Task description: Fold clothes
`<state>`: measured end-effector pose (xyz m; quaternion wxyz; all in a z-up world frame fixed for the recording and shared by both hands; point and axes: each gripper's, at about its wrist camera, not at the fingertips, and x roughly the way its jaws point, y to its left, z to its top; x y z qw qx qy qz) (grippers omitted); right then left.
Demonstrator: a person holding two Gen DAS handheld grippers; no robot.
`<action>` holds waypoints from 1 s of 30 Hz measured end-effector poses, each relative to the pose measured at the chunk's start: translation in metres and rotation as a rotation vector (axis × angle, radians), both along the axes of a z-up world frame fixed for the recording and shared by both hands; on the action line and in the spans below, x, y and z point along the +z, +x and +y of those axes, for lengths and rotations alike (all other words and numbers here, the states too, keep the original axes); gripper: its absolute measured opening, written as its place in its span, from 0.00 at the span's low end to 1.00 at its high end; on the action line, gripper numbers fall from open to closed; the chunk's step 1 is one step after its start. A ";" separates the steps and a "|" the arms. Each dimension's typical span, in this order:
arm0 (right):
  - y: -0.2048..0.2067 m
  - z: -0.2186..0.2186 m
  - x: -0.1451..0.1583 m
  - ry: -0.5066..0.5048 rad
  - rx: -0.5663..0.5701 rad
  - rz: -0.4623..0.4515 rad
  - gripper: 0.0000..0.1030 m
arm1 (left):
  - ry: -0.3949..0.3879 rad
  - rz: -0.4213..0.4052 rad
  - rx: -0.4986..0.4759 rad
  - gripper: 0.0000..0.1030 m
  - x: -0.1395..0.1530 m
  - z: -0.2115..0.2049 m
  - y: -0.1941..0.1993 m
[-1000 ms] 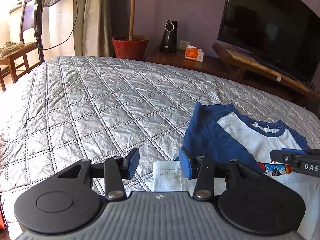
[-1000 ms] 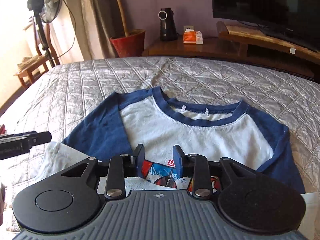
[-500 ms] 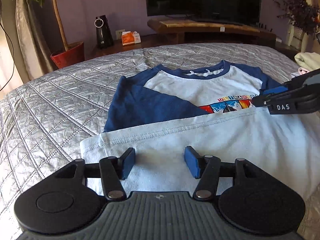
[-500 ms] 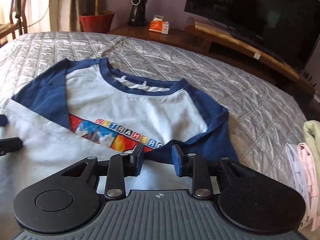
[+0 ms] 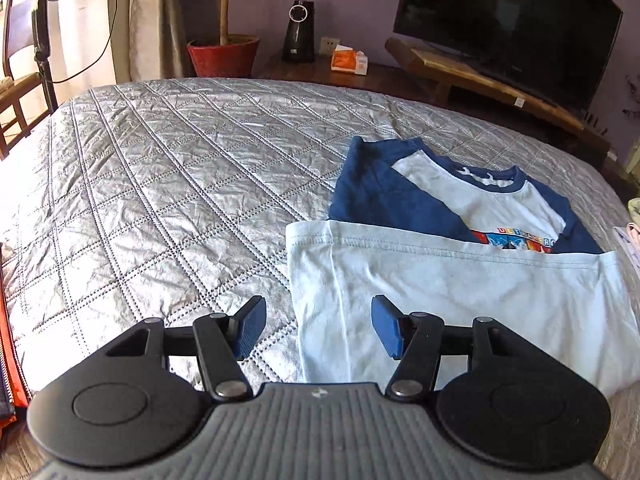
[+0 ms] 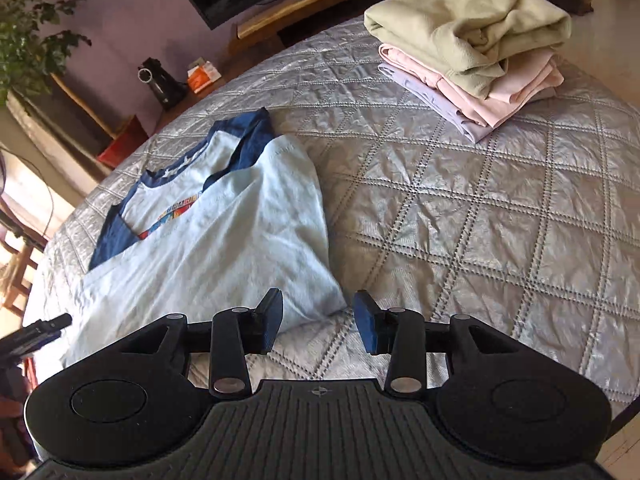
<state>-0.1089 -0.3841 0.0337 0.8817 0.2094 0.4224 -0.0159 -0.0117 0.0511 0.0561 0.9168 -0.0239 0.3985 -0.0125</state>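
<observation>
Stack of folded clothes lies beyond the shirt; left tool closing, right tool opening, both empty.

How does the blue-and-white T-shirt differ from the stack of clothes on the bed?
The T-shirt lies as one garment, hem folded up over its print; the stack holds several pieces piled up. The T-shirt is white with navy sleeves; the stack is pale green, pink and lilac. Both rest on the silver quilt.

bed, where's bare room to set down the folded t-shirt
The quilt lies bare between the t-shirt and the stack of folded clothes. More bare quilt lies between the t-shirt's other side and the bed edge by the chair. The stack's corner is crowded.
</observation>
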 end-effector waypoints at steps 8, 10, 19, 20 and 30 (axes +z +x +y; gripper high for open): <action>-0.019 0.063 0.003 -0.458 0.418 -0.075 0.52 | 0.380 -0.104 -0.302 0.65 0.000 -0.059 -0.070; -0.019 0.066 0.003 -0.479 0.435 -0.087 0.52 | 0.432 -0.117 -0.316 0.69 -0.004 -0.060 -0.075; -0.021 0.071 -0.004 -0.653 0.602 -0.107 0.53 | 0.688 -0.145 -0.584 0.78 -0.037 -0.075 -0.099; -0.019 0.070 -0.005 -0.664 0.615 -0.103 0.53 | 0.723 -0.165 -0.609 0.84 -0.040 -0.075 -0.100; -0.011 0.095 -0.018 -0.948 0.938 -0.177 0.58 | 0.929 -0.318 -0.891 1.00 -0.049 -0.072 -0.097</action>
